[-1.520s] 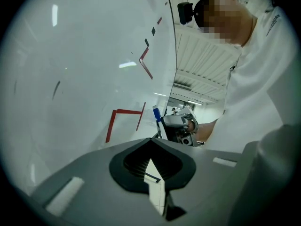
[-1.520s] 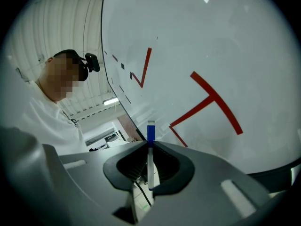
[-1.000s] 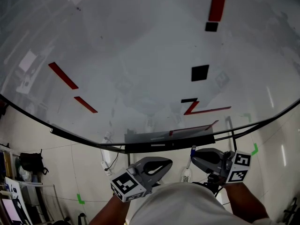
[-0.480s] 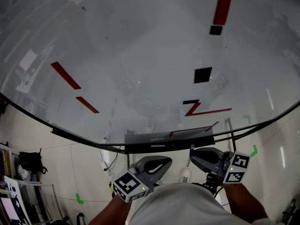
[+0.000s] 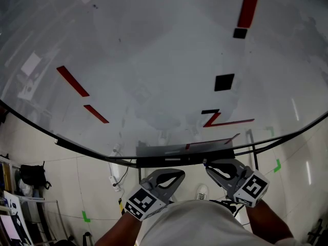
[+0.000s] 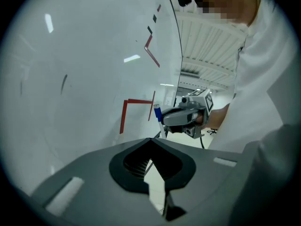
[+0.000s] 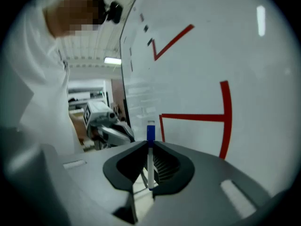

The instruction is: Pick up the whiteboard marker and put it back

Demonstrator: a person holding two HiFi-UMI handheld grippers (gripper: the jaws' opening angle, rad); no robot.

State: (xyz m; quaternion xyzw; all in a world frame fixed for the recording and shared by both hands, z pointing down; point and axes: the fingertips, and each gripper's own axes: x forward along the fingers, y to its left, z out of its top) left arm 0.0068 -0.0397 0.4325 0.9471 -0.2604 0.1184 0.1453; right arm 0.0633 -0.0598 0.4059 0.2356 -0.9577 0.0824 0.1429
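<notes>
Right gripper (image 7: 149, 144): the jaws are clamped on the whiteboard marker (image 7: 150, 166). The marker stands lengthwise in the jaw gap, its white barrel between the pads and its blue cap projecting just past the tips. The whiteboard (image 7: 202, 46), which bears red lines, lies directly ahead and to the right of this gripper. In the head view the tips sit just beside the tray (image 5: 174, 159) at the board's lower edge.

Left gripper (image 6: 153, 140): the jaws are brought together at the tips with nothing between them. It is held to the left of the right gripper, near it but apart, and points toward the same tray. The person's white sleeve (image 6: 263, 79) fills the space to its right.
</notes>
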